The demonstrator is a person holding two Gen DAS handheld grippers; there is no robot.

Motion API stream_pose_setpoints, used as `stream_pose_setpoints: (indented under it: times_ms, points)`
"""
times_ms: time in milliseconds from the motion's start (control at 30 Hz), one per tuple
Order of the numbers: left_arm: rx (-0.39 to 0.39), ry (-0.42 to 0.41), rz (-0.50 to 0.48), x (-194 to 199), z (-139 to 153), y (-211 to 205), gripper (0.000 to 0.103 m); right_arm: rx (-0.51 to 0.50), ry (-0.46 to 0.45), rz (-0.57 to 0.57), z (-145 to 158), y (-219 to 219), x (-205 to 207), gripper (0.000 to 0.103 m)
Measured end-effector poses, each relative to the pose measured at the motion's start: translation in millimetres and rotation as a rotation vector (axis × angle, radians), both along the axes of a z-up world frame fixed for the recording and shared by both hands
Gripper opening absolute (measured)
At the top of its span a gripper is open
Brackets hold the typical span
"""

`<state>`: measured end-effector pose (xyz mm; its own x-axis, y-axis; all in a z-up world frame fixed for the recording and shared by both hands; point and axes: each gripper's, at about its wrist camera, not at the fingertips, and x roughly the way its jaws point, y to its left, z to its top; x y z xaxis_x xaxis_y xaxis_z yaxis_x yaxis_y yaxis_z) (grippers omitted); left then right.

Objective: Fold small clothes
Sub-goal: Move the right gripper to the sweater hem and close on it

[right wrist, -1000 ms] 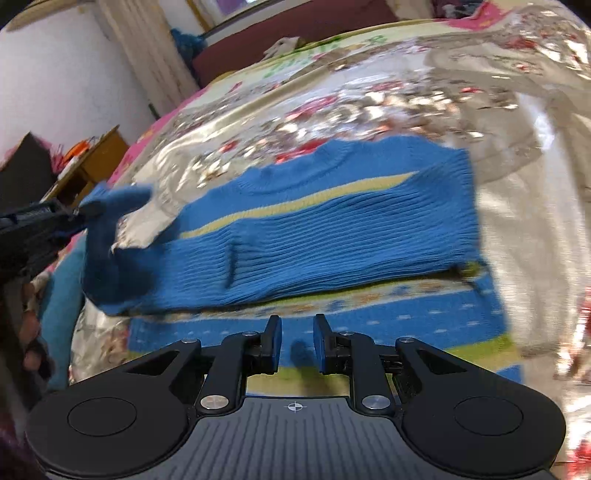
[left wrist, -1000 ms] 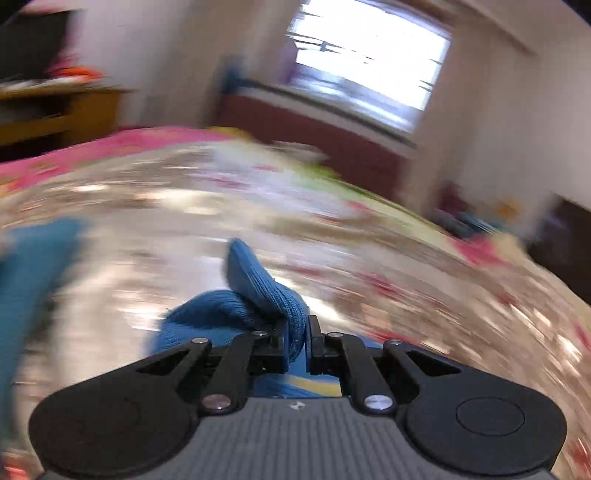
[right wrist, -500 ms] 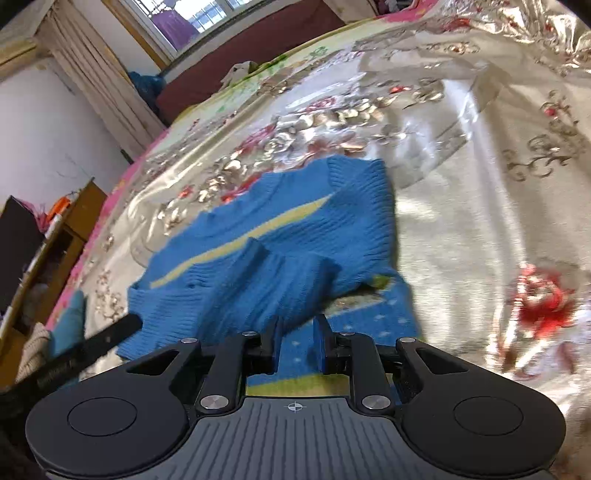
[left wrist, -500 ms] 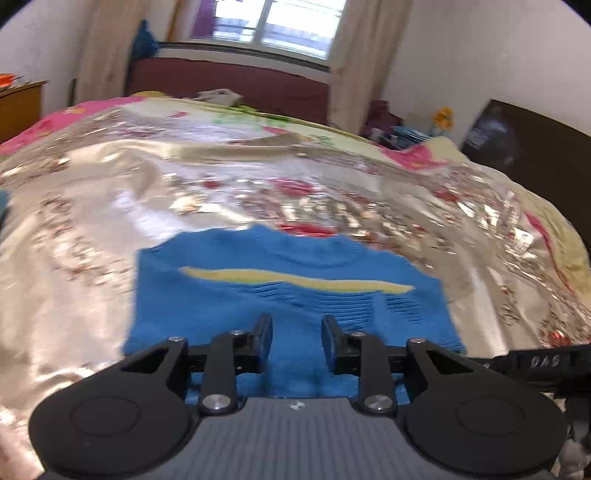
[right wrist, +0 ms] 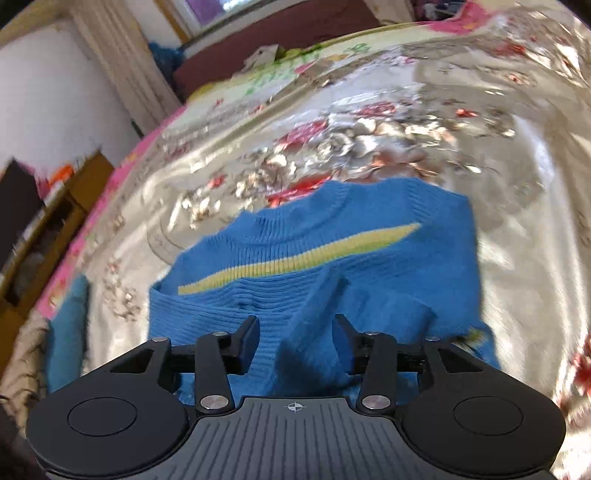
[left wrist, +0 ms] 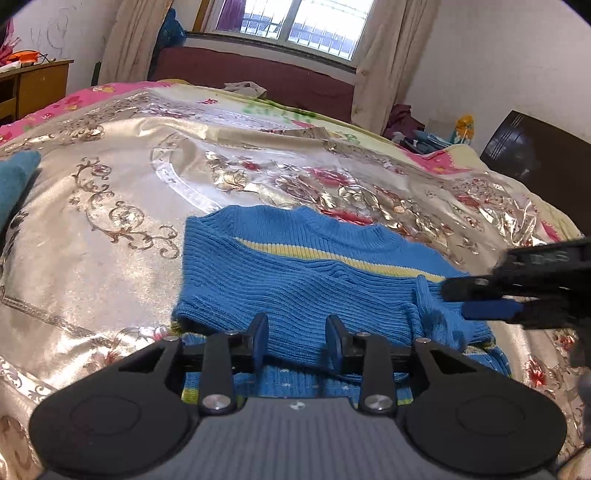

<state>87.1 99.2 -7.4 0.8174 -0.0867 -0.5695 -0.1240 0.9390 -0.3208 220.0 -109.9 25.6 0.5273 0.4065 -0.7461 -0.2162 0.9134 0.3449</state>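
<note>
Bright window (left wrist: 291,27) daylight, glare on bedspread (left wrist: 110,192), right view motion-blurred.

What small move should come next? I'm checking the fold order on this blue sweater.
Probably lower both grippers to the hem nearest the cameras and pinch it, to fold it up toward the collar. The blue sweater lies on the bedspread with both sleeves already folded across its front, and the left gripper and right gripper both have open jaws holding nothing.
</note>
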Motion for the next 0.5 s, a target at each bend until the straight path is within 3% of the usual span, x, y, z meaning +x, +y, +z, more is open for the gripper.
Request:
stream_pose_setpoints:
  times_ms: [100,200,233,400,500]
  points:
    - [-0.013,-0.007,0.006,-2.4,-0.4,5.1,0.038,-0.053,0.044,-0.024,-10.8,6.0,10.0,0.041]
    - [-0.030,-0.014,0.006,-3.1,0.0,9.4,0.039,-0.045,0.054,-0.069,-13.7,-4.2,10.1,0.017]
    - [-0.039,-0.015,0.006,-3.2,-0.1,11.1,0.040,-0.029,0.057,-0.082,-12.6,-9.4,8.7,0.013]
    - [-0.072,-0.024,0.016,-4.5,0.5,18.0,0.043,0.065,-0.005,-0.117,8.9,-36.1,-12.8,0.011]
    - [-0.072,-0.023,0.017,-4.8,0.9,17.4,0.044,0.095,0.008,-0.141,10.4,-53.4,-31.6,0.011]
